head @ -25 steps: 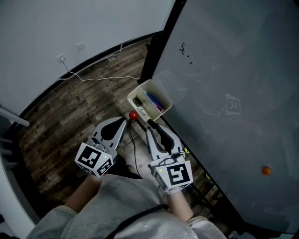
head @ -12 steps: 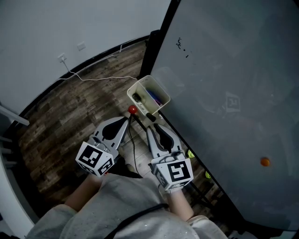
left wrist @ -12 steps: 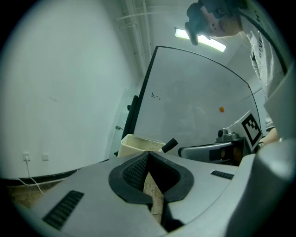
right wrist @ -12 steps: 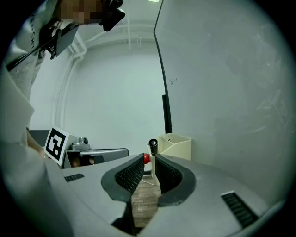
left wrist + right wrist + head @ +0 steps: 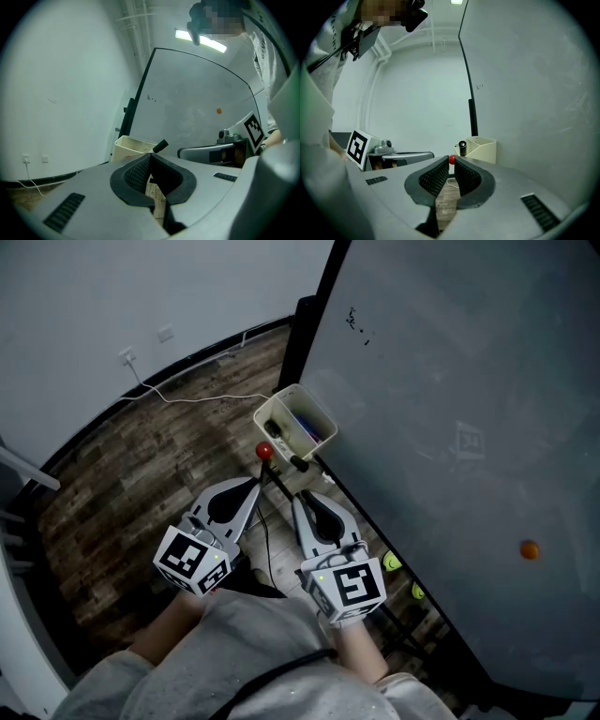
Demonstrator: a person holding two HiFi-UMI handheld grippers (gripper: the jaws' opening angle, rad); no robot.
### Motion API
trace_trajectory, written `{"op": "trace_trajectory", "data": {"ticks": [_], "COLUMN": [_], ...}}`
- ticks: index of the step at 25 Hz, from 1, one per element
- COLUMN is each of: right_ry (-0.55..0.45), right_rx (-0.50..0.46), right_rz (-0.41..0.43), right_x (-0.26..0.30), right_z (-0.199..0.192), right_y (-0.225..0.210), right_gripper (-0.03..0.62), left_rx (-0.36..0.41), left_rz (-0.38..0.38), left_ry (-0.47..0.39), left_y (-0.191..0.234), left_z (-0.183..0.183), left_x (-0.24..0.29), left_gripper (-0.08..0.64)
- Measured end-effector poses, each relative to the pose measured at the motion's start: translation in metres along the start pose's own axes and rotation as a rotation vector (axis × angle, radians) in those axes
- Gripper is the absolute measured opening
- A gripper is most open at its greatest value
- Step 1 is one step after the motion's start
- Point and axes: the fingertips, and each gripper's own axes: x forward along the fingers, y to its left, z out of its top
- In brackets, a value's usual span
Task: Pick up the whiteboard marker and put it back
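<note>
The whiteboard [image 5: 450,409] filled the right side, with a cream tub [image 5: 317,409] at its lower corner. The left gripper [image 5: 256,481] was closed and empty. The right gripper [image 5: 296,495] had just been closing to a slit, gripping nothing. The black-capped marker [image 5: 300,463] lay just ahead of it beside the tub, near a red knob [image 5: 265,451].

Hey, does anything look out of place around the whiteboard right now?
Yes: a black-capped marker sticks out at a tilt by the near corner of the cream bin, seemingly outside it, while other markers lie inside. Nothing looks spilled or damaged.
</note>
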Motion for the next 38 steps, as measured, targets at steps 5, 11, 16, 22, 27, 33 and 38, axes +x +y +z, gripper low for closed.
{"op": "trace_trajectory", "data": {"ticks": [5, 11, 16, 22, 27, 33, 38], "right_ry": [-0.036, -0.034, -0.045, -0.074, -0.088, -0.099, -0.099], "right_rx": [0.004, -0.028, -0.047, -0.062, -0.071, -0.083, -0.093], "right_rz": [0.042, 0.051, 0.052, 0.057, 0.067, 0.073, 0.069], "right_x": [-0.006, -0.011, -0.014, -0.020, -0.025, -0.030, -0.029], "right_z": [0.002, 0.003, 0.007, 0.012, 0.010, 0.011, 0.013], "right_y": [0.010, 0.015, 0.020, 0.029, 0.033, 0.041, 0.043], "right_gripper": [0.032, 0.020, 0.020, 0.020, 0.018, 0.018, 0.018], "left_rx": [0.009, 0.017, 0.025, 0.041, 0.044, 0.043, 0.050], "left_rz": [-0.002, -0.007, -0.020, -0.024, -0.026, -0.027, -0.031], "left_ry": [-0.005, -0.011, -0.016, -0.025, -0.027, -0.032, -0.044], "left_y": [-0.008, -0.016, -0.026, -0.035, -0.040, -0.043, -0.044], "left_z": [0.000, -0.001, 0.001, 0.009, 0.010, 0.008, 0.012], "left_x": [-0.006, -0.009, -0.012, -0.020, -0.024, -0.032, -0.034], "left_gripper": [0.014, 0.014, 0.014, 0.014, 0.014, 0.014, 0.014]}}
